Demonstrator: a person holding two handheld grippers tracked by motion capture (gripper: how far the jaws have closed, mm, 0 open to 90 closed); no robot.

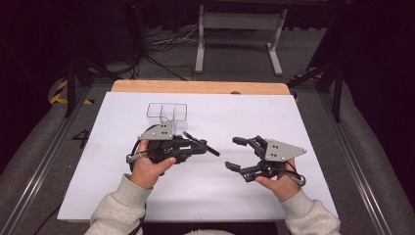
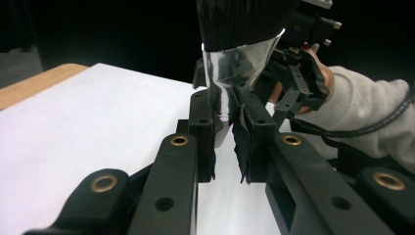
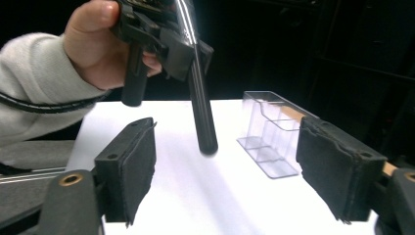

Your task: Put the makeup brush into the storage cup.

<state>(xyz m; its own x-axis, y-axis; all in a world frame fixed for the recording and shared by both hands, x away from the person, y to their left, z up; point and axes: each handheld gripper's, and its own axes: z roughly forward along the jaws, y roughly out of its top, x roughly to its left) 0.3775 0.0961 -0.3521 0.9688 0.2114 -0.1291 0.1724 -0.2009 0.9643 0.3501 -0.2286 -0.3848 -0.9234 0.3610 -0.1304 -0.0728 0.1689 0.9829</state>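
A brush with black bristles, a silver ferrule (image 2: 235, 63) and a slim black handle (image 3: 203, 112) is clamped in my left gripper (image 1: 192, 146), which is shut on the ferrule. In the high view the handle (image 1: 205, 147) sticks out to the right over the white sheet. My left gripper (image 2: 227, 117) shows both pads pressed against the ferrule. My right gripper (image 1: 231, 153) stands open a hand's width to the right, with nothing between its pads (image 3: 129, 161). It faces the brush handle, which hangs just above the sheet.
A clear plastic compartment box (image 1: 167, 111) stands upright behind the left gripper, seen also as the box (image 3: 271, 132) in the right gripper view. A white sheet (image 1: 244, 196) covers the table, with a wooden edge (image 1: 195, 87) at the back. A metal stand (image 1: 240, 29) is on the floor beyond.
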